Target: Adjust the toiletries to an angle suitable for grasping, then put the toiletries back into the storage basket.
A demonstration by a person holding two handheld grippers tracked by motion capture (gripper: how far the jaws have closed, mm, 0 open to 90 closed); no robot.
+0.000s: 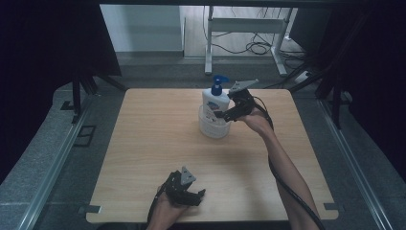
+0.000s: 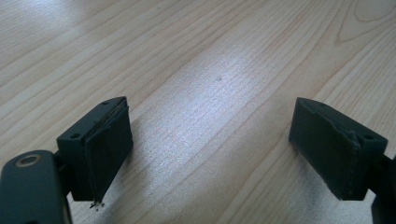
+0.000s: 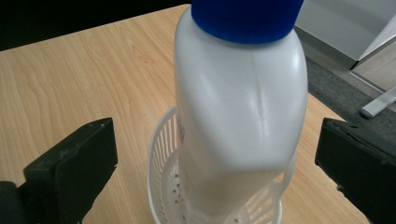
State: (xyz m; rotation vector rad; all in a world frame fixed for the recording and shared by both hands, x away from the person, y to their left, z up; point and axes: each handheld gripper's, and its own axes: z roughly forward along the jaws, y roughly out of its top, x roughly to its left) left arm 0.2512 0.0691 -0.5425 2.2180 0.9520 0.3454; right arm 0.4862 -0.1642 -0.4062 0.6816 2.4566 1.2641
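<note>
Toward the wooden table's [image 1: 158, 158] far edge, the pump bottle [image 1: 214, 102] stands in a white basket [image 1: 214, 128], the right gripper [image 1: 229, 112] spread wide around it without contact, evidently releasing, while the left gripper [image 1: 194, 195] idles open, empty, at the near edge.

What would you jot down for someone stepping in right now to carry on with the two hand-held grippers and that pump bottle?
Right gripper: open, jaws either side of the pump bottle with a gap at each pad, so nothing is gripped.
Left gripper: open and holding nothing, low over the near edge of the table.
Things: the white bottle with the blue pump stands in the small white slotted basket, towards the far side of the table.
Done: the bottle sits in the basket.
Left: probably just drawing the right gripper back clear of the bottle without tipping it.
</note>
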